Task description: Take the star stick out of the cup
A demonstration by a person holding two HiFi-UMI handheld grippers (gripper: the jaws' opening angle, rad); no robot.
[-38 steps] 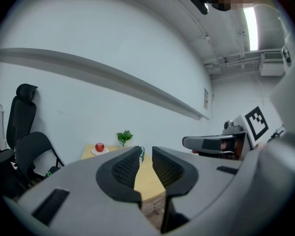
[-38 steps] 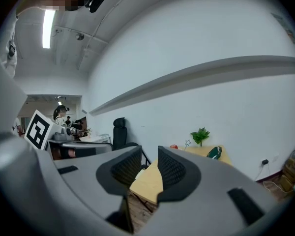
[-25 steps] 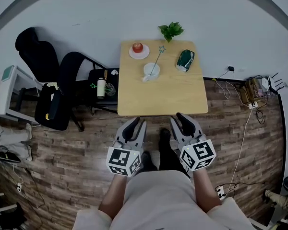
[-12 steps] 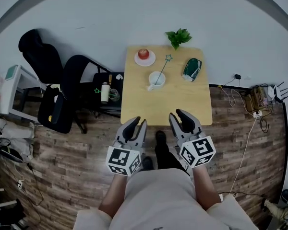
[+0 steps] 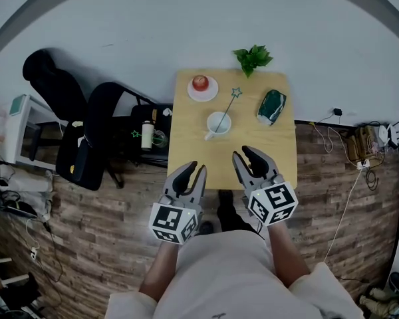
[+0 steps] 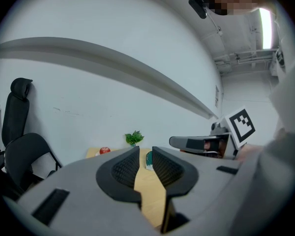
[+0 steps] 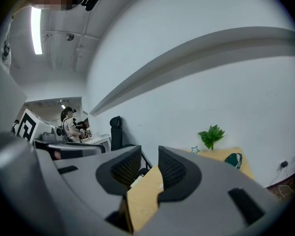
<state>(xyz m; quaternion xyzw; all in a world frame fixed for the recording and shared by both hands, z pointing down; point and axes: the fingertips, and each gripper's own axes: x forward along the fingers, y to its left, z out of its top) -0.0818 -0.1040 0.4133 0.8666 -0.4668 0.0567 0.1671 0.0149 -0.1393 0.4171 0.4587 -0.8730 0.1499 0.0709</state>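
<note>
Head view: the star stick (image 5: pixel 228 107) stands in the cup (image 5: pixel 219 122) mid-counter (image 5: pixel 186 138), its long axis leaning toward one o'clock. It lies at eleven o'clock from the right gripper (image 5: pixel 245 154), which is nearer than the left gripper (image 5: pixel 193 170). Both jaws stand narrowly apart, empty.

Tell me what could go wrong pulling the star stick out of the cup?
The star stick leans in the cup, so a sideways pull might tip it. The stick is thin, so the open right gripper might miss it. The apple on its plate sits close behind and could get bumped.
</note>
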